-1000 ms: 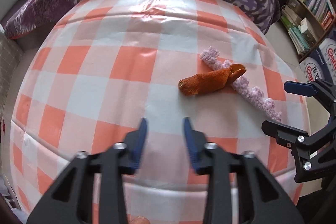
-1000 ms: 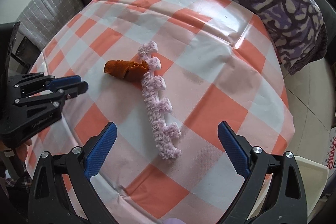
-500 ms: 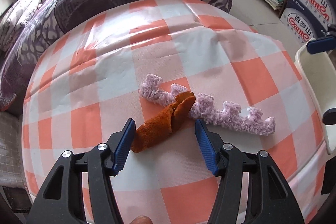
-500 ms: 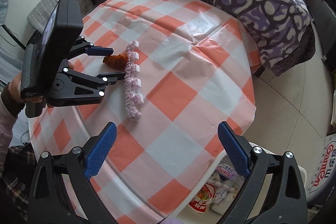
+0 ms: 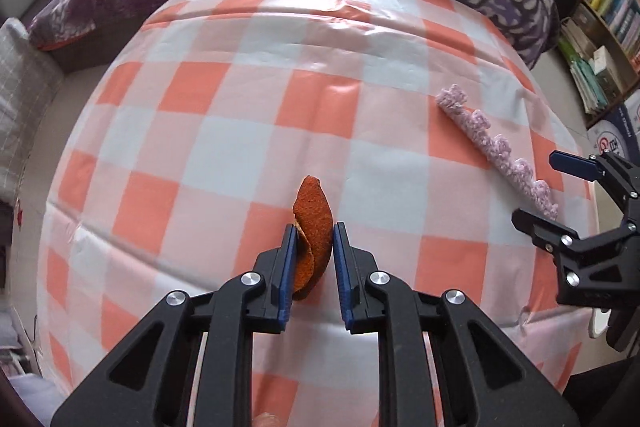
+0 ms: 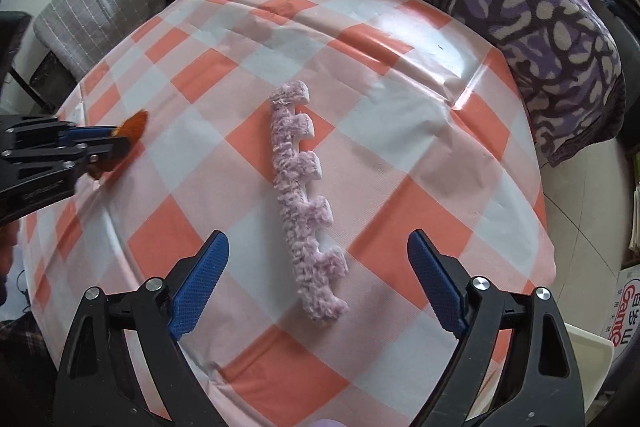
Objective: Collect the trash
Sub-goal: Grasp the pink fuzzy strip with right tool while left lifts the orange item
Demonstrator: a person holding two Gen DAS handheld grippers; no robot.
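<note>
left gripper (image 5: 314, 241): just closed, pinched orange peel (image 5: 313, 223) above checked tablecloth (image 5: 200, 147) | right gripper (image 6: 318, 281): spread wide though lately narrowing, hung over purple fuzzy strip (image 6: 302, 199) lying flat on cloth

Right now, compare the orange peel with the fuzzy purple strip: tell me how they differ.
The orange peel is clamped between the pads of the left gripper, whose jaws have just been closing; the fuzzy purple strip lies free on the checked tablecloth, ahead of the open right gripper. The peel is short, curled and smooth; the strip is long, straight and notched along one edge. Both are loose scraps.
</note>
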